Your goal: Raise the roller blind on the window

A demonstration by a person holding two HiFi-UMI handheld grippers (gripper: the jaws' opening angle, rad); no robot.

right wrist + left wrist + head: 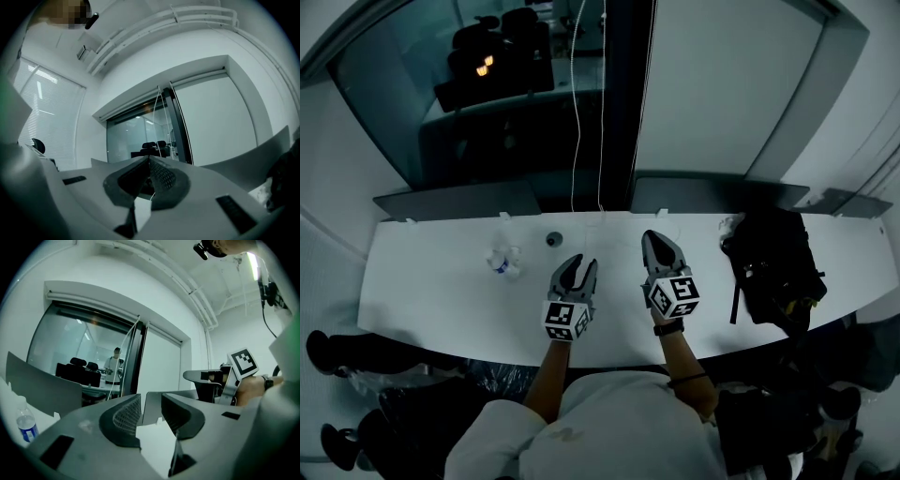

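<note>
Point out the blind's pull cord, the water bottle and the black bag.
pull cord [577, 122]: head view, midway along the hanging white strand.
water bottle [26, 426]: left gripper view, on its blue label.
black bag [773, 267]: head view, middle of its body.

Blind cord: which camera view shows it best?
Head view. The blind cord hangs as two pale strands against the dark window, traceable down to the desk. The left gripper view shows faint arcs; the right gripper view, thin lines above its jaws.
</note>
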